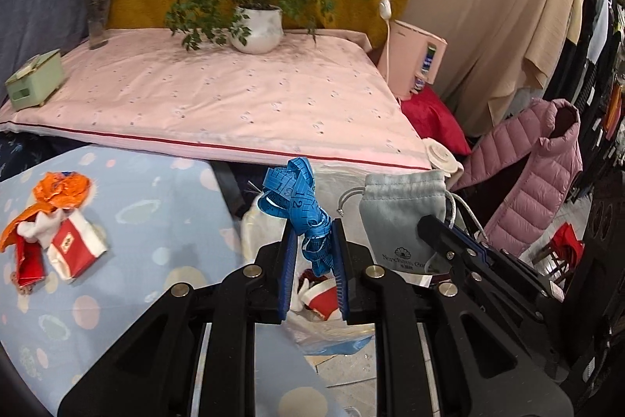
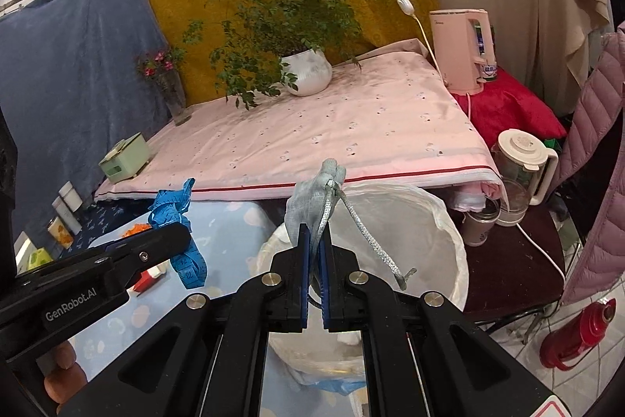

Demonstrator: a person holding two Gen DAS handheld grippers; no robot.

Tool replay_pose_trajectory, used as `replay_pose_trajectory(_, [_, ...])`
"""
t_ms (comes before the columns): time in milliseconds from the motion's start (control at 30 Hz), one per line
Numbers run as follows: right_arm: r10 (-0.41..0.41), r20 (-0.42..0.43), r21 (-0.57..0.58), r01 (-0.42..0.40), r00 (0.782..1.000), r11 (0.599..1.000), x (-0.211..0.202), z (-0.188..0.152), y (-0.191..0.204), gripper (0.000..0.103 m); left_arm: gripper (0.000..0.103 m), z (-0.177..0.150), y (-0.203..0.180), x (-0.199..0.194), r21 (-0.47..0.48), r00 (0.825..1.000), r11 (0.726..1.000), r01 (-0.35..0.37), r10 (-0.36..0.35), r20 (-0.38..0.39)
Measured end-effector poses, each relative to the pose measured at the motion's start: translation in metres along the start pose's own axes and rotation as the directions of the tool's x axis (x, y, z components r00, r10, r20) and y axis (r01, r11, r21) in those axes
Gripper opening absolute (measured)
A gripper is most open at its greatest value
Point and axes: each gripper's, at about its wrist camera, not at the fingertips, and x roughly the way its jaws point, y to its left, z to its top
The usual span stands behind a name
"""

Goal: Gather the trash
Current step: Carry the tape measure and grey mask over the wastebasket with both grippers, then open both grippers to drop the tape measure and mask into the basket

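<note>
1. The left tool pinches a bunched blue tape measure between its pads.
2. The right tool is pressed together on a grey drawstring pouch.
3. Both held things hang over the white-lined trash bin, just ahead of the tools.
4. Red and orange wrappers lie on the blue counter, left of the left tool.

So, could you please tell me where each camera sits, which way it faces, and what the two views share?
Left wrist: sits on the left tongs, looking forward and down over the lined bin; they grip a blue measuring tape; the right tongs enter at right.
Right wrist: sits on the right tongs, clamping a grey pouch over the bin; the left tongs and fingertips show at left.
Shared: bin, potted plant, pink cloth.
</note>
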Motion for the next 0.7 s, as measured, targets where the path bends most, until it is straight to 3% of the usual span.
replay_pose_trajectory(267, [-0.029,-0.023,0.017,0.029,0.999,0.999,0.021,-0.002,-0.024,0.006,0.02,-0.003,-0.011,0.036,0.001,0.999,1.0,0.012,-0.012,-0.051])
replay_pose_trajectory(333, [-0.054,-0.011,0.018,0.054,0.998,0.998,0.023,-0.004,-0.024,0.01,0.025,-0.003,-0.009,0.042,-0.01,0.998,1.0,-0.004,0.004,-0.057])
replay_pose_trajectory(400, [-0.054,-0.015,0.029,0.054,0.998,0.998,0.027,-0.004,-0.026,0.026,0.039,-0.003,-0.006,0.044,-0.024,0.998,1.0,-0.02,0.018,-0.057])
replay_pose_trajectory(467, [-0.062,-0.008,0.033,0.062,0.998,0.998,0.03,-0.004,-0.026,0.033,0.047,-0.002,-0.002,0.045,-0.033,0.998,0.999,-0.039,0.037,-0.052])
replay_pose_trajectory(700, [-0.054,-0.018,0.026,0.054,0.998,0.998,0.033,-0.006,-0.019,0.033,0.05,-0.004,0.016,0.04,-0.058,0.996,0.995,-0.076,0.073,-0.044])
